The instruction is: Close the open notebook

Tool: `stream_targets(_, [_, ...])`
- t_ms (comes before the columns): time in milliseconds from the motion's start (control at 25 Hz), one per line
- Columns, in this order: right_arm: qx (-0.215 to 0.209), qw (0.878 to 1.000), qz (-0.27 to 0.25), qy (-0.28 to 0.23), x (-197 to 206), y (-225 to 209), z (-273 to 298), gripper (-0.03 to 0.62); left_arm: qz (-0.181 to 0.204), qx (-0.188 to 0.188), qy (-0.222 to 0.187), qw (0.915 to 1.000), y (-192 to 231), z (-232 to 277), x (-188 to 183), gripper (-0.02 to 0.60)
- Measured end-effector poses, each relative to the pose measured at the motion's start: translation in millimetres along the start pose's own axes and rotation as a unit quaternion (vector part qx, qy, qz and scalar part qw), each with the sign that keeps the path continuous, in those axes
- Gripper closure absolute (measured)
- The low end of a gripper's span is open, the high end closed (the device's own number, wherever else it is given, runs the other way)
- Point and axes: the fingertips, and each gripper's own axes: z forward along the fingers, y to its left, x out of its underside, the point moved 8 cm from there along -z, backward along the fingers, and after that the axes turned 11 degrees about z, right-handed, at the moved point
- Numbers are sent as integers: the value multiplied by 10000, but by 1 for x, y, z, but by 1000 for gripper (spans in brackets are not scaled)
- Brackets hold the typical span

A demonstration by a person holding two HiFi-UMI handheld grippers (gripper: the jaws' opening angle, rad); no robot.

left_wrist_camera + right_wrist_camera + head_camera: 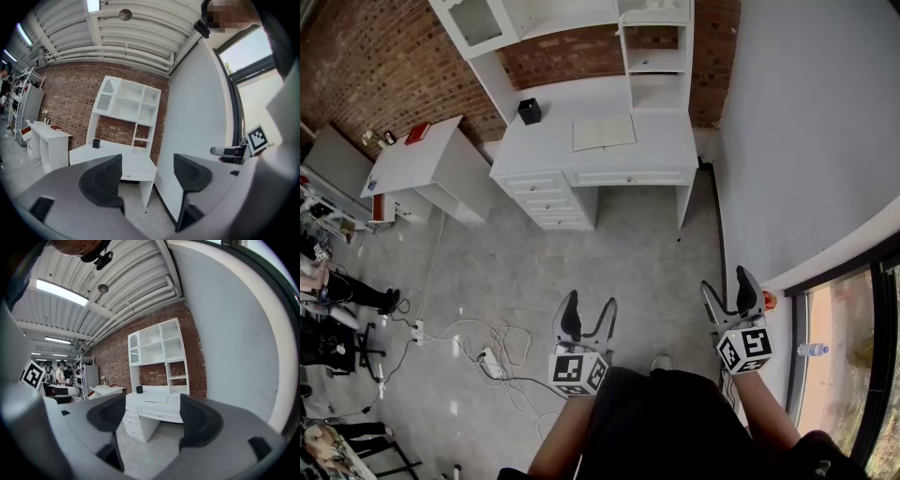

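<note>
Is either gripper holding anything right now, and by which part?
Nothing is held. The left gripper and right gripper are both open and empty, well short of the open notebook lying on the white desk.

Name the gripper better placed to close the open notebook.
Left, marginally: the left gripper lines up with the notebook; the right gripper is off by the wall. Both open, both far.

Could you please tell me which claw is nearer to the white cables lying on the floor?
Left. The left claw is held above the floor just right of the cables. The right claw is farther right, beside the window.
</note>
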Motion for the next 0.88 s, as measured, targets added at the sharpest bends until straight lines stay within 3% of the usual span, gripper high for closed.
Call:
stream_targets(360, [-315,9992,131,209,22,-5,2,264,17,-312,33,9995,-5,-7,11,261])
stream_targets(600, [-235,9987,215,391,28,-3,24,273,-5,-81,259,9996,6,2,22,261])
stream_targets(880, [-164,9976,272,612,37,4,90,273,-88,46,278,9996,50,57,28,261])
